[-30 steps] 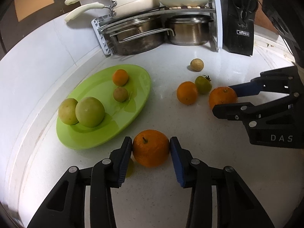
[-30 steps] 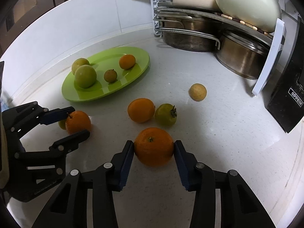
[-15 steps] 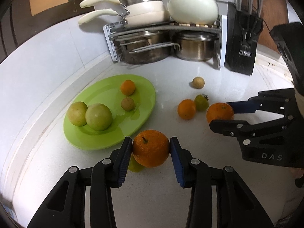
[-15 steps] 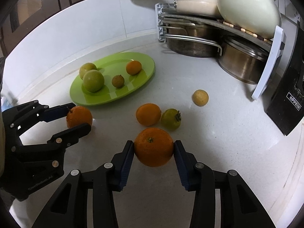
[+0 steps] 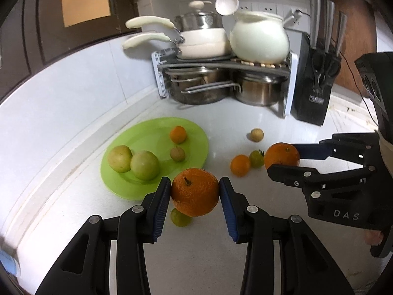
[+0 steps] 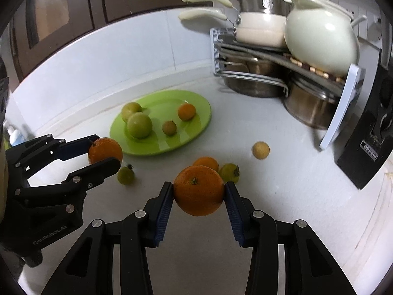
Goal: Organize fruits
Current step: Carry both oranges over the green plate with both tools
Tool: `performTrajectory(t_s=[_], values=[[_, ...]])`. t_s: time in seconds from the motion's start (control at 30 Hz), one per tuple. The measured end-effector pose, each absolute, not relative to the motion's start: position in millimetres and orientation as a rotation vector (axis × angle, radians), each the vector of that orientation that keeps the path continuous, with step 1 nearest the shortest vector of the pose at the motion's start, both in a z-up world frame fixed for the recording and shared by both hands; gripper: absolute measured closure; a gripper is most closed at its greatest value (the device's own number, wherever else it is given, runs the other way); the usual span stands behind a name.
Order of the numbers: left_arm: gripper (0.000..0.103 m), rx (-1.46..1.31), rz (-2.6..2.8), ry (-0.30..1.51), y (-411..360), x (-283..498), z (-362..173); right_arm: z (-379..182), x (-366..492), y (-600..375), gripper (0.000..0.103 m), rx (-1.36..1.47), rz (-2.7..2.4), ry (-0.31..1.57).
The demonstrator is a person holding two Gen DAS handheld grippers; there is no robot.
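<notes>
My left gripper (image 5: 195, 194) is shut on a large orange (image 5: 194, 191) and holds it above the counter near the front edge of the green plate (image 5: 196, 132). My right gripper (image 6: 199, 194) is shut on another large orange (image 6: 198, 190), lifted off the counter. The plate (image 6: 196, 98) holds two green fruits (image 5: 144, 165), a small orange (image 5: 178, 134) and a small brownish fruit (image 5: 177, 154). On the counter lie a small green fruit (image 5: 180, 217), a small orange (image 5: 240, 165), a green tomato (image 5: 256, 158) and a tan round fruit (image 5: 257, 134).
A rack with steel pots, white pans and a white kettle (image 5: 259, 40) stands at the back. A black knife block (image 5: 316, 83) is at the back right. A white wall runs along the left of the counter.
Both grippers have risen with their oranges off the counter. The small green fruit that was hidden behind the left orange now shows on the counter below it.
</notes>
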State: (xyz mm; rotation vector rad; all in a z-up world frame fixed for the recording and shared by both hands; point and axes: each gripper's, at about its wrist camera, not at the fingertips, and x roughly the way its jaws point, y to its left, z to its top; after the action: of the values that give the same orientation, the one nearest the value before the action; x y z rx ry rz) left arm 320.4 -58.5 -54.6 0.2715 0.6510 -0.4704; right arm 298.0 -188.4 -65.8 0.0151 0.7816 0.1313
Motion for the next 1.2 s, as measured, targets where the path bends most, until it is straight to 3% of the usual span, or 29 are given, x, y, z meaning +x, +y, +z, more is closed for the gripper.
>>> performTrajectory(t_s=[0.53, 1.2], values=[[0.062, 0.205, -0.403, 0.611, -39, 338, -21, -31, 332, -172, 0.059, 0.027, 0.208, 0.715], [0.063, 0.103, -0.381, 0.723, -19, 432, -14, -19, 442, -150, 0.059, -0.025, 0.277, 0.767]])
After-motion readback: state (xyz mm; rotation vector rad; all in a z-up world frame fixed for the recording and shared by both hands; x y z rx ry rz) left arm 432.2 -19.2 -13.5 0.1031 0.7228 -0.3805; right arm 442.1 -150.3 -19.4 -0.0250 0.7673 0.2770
